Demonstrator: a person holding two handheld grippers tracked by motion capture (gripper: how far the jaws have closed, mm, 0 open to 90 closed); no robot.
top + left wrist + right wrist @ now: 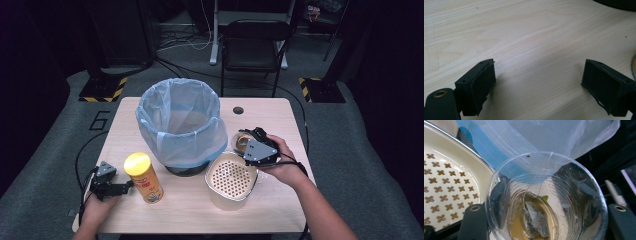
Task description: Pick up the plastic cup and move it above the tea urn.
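My right gripper (251,142) is shut on a clear plastic cup (242,142), held just right of the bin and behind the strainer. In the right gripper view the cup (564,202) sits between my right gripper's (541,191) black jaws, with a wet tea bag (536,222) and a little brownish liquid at its bottom. A string runs from the bag up the cup's wall. Low over bare wood at the front left, my left gripper (125,186) stands open, its jaws pointing toward a yellow chips can (144,177). Nothing lies between the left gripper's (539,75) pads.
A black bin lined with a light blue bag (179,120) stands mid-table. A cream perforated strainer basin (231,179) sits in front of it to the right, close under the cup. The table (280,200) has a cable hole (238,110). A black chair (252,47) stands beyond.
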